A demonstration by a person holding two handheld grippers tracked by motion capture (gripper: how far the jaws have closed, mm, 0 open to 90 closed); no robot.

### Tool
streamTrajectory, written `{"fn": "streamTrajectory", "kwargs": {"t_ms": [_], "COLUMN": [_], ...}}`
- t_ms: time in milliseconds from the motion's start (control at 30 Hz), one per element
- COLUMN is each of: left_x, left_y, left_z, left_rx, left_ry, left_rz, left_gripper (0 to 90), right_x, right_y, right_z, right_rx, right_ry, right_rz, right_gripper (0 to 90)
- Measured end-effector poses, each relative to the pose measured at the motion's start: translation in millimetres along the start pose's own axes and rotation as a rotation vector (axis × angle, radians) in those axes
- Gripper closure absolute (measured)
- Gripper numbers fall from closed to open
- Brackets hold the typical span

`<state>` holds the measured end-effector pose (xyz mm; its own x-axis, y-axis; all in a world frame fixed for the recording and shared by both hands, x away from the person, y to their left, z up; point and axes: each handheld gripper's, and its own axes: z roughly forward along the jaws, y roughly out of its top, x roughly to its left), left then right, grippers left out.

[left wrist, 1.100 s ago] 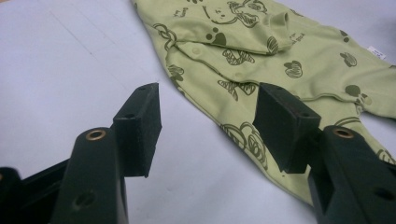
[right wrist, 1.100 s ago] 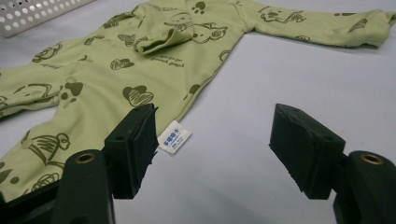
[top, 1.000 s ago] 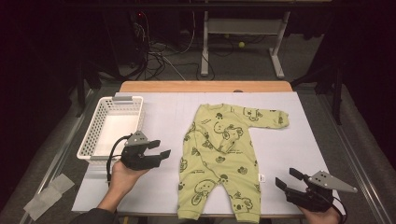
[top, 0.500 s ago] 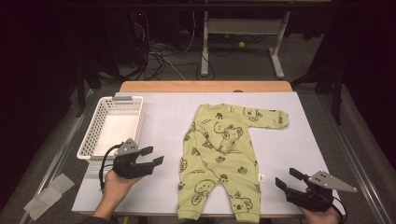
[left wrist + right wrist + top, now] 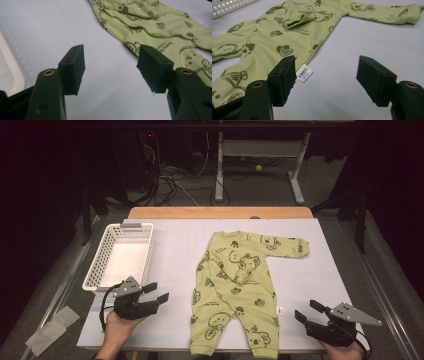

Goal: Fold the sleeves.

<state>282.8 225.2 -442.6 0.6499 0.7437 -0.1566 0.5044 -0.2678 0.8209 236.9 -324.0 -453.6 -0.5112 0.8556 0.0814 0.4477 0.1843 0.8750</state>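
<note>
Nearby, both tools [image 5: 159,292] [image 5: 306,311] beside romper [image 5: 235,290]

Left tool [image 5: 156,293] held low in left hand [image 5: 116,330], jaws spread, empty, right tool [image 5: 310,311] likewise held agape

Your left sleeve of the romper [image 5: 235,270] lies folded over its chest, hiding the print beneath. Your right hand [image 5: 345,351] runs off the high view's bottom edge. The care label's [image 5: 304,72] print is too small to read.
</note>
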Motion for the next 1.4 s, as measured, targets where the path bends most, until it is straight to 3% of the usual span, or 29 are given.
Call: {"fn": "streamTrajectory", "kwargs": {"t_ms": [333, 467, 700, 900, 1133, 1400], "left_x": [5.3, 5.1, 9.7, 13.0, 13.7, 14.2], "left_y": [-16.0, -20.9, -27.5, -32.8, -35.1, -35.1], "left_z": [-12.4, -15.4, -17.7, -22.1, -23.6, -24.4], "left_rx": [-0.023, -0.028, -0.032, -0.029, -0.033, -0.046], "left_ry": [0.024, 0.041, 0.048, 0.061, 0.068, 0.069], "left_rz": [-0.033, -0.028, -0.041, -0.057, -0.072, -0.08], "left_gripper": [36.5, 36.5, 36.5, 36.6, 36.5, 36.6], "right_x": [0.2, 0.0, -5.2, -9.2, -16.7, -15.1], "right_y": [0.0, 0.3, 0.7, 6.1, 23.2, 49.4], "right_z": [0.4, 0.0, -0.1, -1.1, -3.1, 1.9], "right_rx": [0.0, 0.001, 0.004, -0.027, -0.07, -0.072], "right_ry": [-0.005, -0.026, -0.037, -0.021, -0.005, -0.031], "right_rz": [0.005, 0.004, 0.051, 0.093, 0.132, 0.095], "right_gripper": [31.3, 30.8, 27.9, 27.6, 28.5, 27.8]}}
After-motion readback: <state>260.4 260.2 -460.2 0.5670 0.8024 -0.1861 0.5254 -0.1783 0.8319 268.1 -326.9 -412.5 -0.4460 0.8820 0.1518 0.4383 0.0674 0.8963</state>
